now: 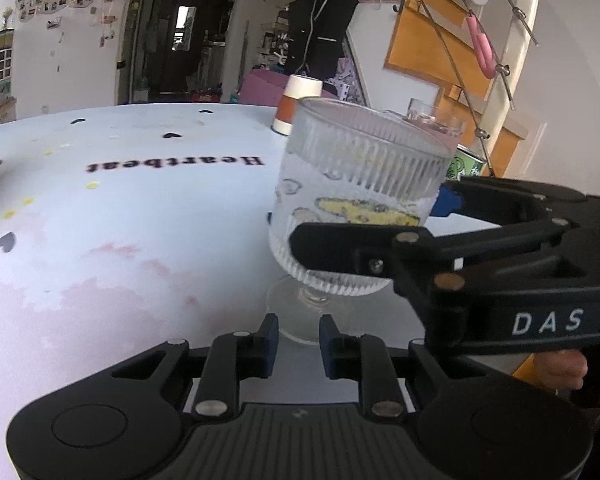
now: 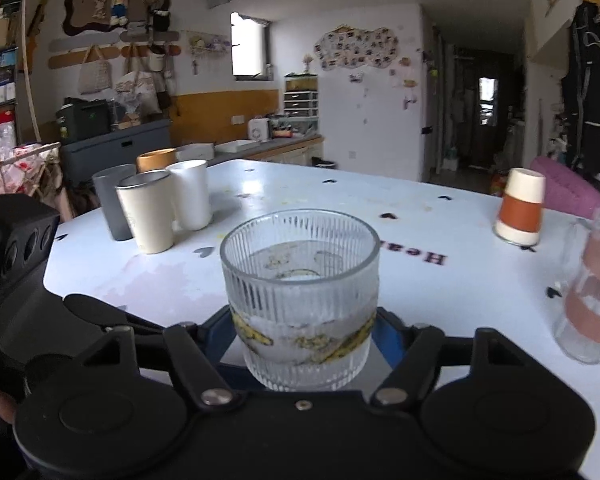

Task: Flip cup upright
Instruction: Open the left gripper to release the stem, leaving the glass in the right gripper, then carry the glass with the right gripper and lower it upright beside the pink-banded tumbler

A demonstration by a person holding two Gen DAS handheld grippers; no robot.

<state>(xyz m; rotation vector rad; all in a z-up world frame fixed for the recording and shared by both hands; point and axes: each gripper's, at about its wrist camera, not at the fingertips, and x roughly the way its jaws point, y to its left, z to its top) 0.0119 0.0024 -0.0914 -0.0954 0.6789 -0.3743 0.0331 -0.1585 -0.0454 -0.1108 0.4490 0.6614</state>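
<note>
Standing mouth-up near the middle of both pictures, the glass cup (image 1: 360,196) is a see-through cup with thin ribs down its sides, a yellow drawing around its belly, a short stem and a round foot. In the left wrist view its foot looks to be on the white table (image 1: 140,240), though I cannot tell if it is fully set down.

The right gripper (image 2: 304,336) has its two fingers closed on the belly of the cup, one blue pad on each side, just at the yellow drawing. In the left wrist view this same tool reaches in from the right of the frame. The left gripper (image 1: 298,346) sits low in its own picture, just in front of the foot of the cup. Its fingers are a little way apart and hold nothing.

I think the cup is hard, smooth and easy to break. It may be a bit heavy for its size. The ribs should help the pads not to slip. The belly is the best place to hold it, not the thin stem or the rim. A soft squeeze is enough.

Farther off, a paper cup (image 2: 520,210) stands mouth-down at the right of the right wrist view. Some mugs (image 2: 160,208) stand together at the left.
</note>
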